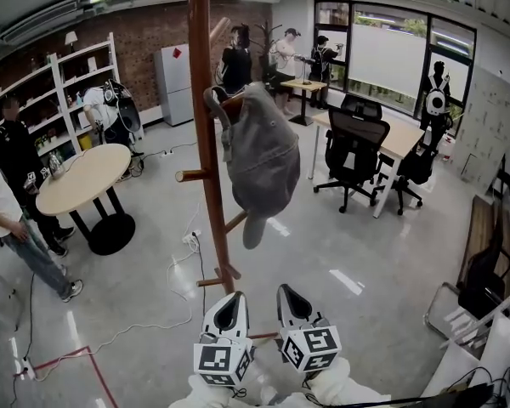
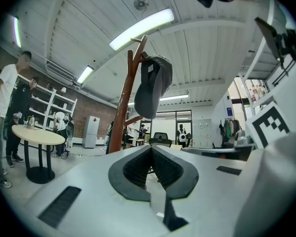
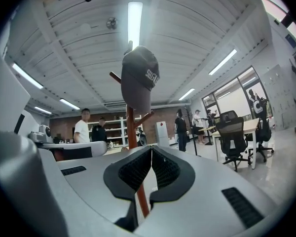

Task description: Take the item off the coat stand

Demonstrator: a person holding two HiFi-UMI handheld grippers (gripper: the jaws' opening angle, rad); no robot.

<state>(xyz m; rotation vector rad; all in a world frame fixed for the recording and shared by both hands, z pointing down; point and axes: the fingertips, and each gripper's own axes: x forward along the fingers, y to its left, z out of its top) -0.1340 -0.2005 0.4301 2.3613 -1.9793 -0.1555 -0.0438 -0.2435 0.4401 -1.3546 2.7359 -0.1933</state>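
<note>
We hold the left tongs (image 1: 230, 311) and right tongs (image 1: 294, 304) closed and empty at lower centre. The cap (image 1: 261, 155) hangs on the coat stand (image 1: 206, 126) directly above both, long axis vertical, neither nearer.

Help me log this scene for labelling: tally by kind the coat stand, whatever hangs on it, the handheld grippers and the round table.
coat stand: 1
grey cap, hanging on the stand: 1
grippers: 2, the left gripper and the right gripper, both shut and empty
round table: 1
Total: 5
</note>
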